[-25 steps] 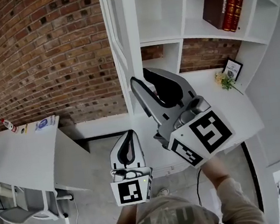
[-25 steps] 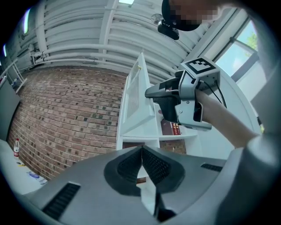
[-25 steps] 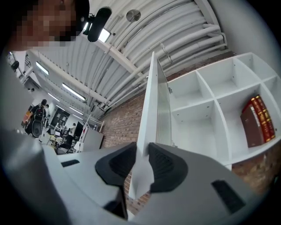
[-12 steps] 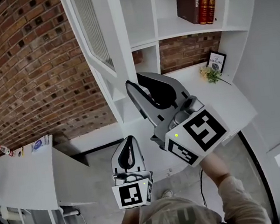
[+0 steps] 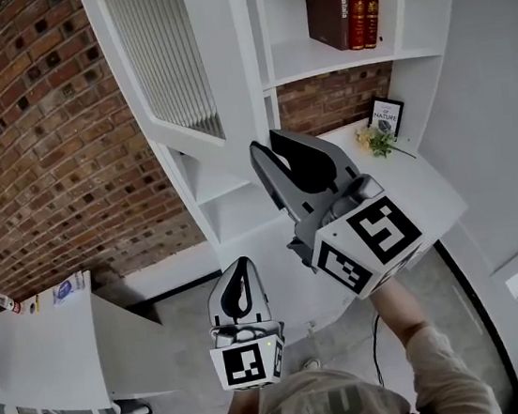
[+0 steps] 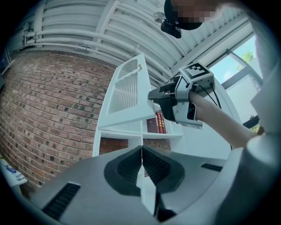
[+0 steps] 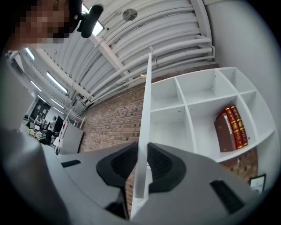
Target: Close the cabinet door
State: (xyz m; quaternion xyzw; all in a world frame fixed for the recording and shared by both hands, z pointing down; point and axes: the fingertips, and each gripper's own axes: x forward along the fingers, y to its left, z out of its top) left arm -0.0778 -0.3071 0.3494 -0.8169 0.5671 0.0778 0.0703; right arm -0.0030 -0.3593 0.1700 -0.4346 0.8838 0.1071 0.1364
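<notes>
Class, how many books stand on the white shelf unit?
3, together in one upper compartment of the white shelf unit: a dark brown book, a red book, and a second red book. Others may sit out of view.

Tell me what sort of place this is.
Probably an office or studio in a loft-style building: a bare brick wall, a white shelf unit holding a few books, and exposed pipes running along the ceiling.

The cabinet door runs off the head view's top edge
</notes>
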